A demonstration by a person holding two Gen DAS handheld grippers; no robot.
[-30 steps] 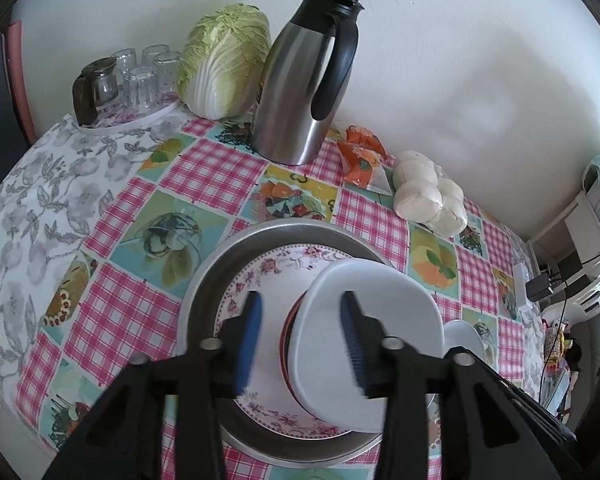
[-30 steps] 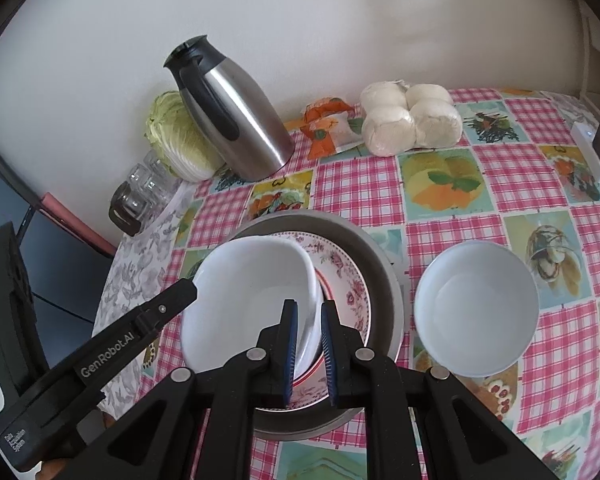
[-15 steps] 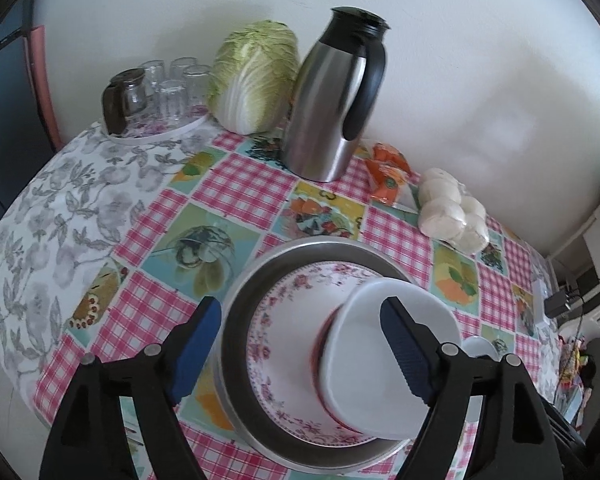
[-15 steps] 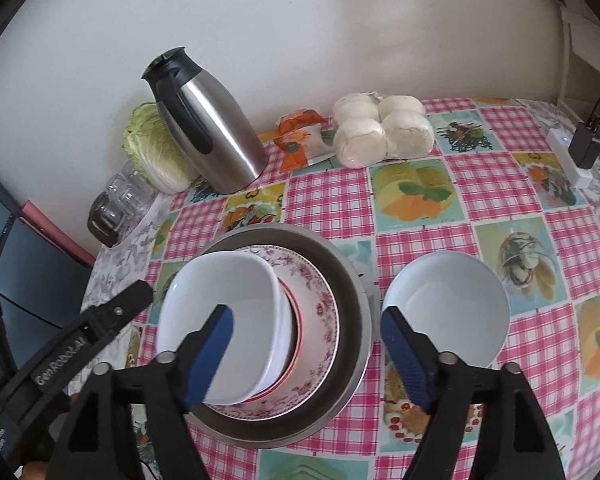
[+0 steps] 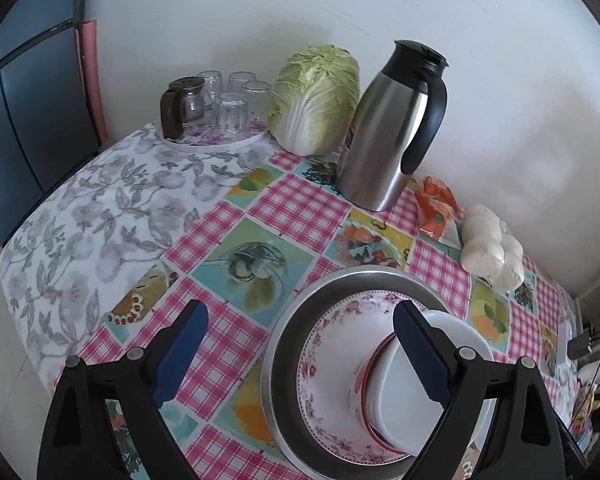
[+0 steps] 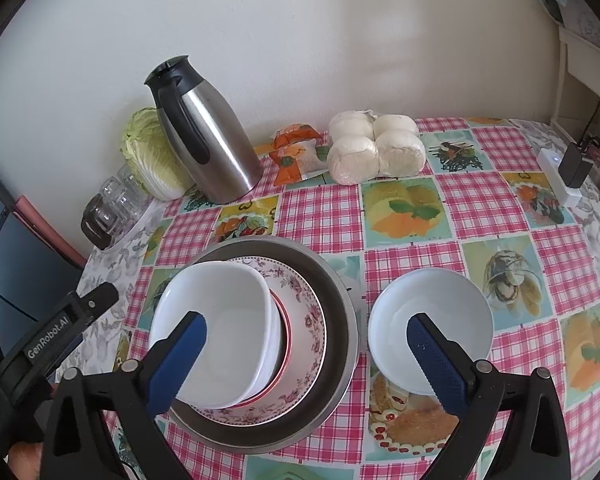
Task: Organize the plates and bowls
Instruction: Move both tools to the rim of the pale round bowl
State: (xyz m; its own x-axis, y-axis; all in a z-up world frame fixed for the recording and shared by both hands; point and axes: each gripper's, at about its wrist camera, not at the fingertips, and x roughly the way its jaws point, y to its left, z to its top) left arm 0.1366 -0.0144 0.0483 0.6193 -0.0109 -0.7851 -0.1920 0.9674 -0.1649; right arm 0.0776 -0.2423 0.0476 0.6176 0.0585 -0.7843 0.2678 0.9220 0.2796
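With the square bowl (image 6: 220, 328) nested in the stack, both grippers — left (image 5: 300, 356), right (image 6: 308, 360) — gape wide and empty; next, likely, the right takes the round bowl (image 6: 430, 324).

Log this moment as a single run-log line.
left gripper: open, empty | right gripper: open, empty | square white bowl: stacked on floral plate in metal basin | round white bowl: on tablecloth, unstacked

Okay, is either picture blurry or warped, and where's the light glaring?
Left wrist view: sharp, fisheye bends the table edge, dark corners. Right wrist view: also sharp, soft sheen on the steel jug, pale light patch on the wall, no harsh shadows.
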